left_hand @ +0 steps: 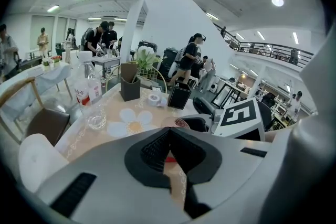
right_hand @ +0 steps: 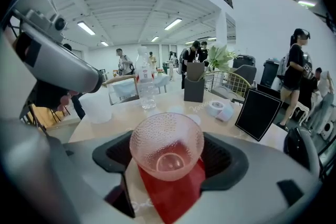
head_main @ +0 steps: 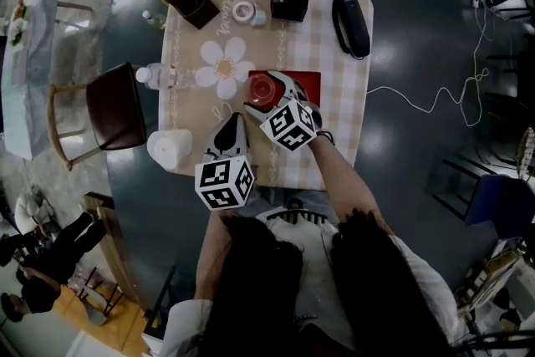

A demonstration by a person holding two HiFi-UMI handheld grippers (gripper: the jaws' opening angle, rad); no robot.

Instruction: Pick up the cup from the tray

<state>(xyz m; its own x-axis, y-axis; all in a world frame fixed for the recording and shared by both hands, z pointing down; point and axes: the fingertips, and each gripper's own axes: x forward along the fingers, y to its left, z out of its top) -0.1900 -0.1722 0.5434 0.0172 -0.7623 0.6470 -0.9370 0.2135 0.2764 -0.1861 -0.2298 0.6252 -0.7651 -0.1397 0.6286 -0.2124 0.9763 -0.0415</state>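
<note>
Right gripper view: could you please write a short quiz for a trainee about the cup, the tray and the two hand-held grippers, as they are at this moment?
1. True or false: the cup lies on its side on the red tray.
2. What stands between the jaws of the right hand-held gripper? A: the cup. B: a bottle. C: nothing.
3. Fill in (apart / together): the jaws of the left hand-held gripper stand ____, with nothing between them.

Key: 1 false, it stands upright with its mouth up; 2 A; 3 together.
</note>
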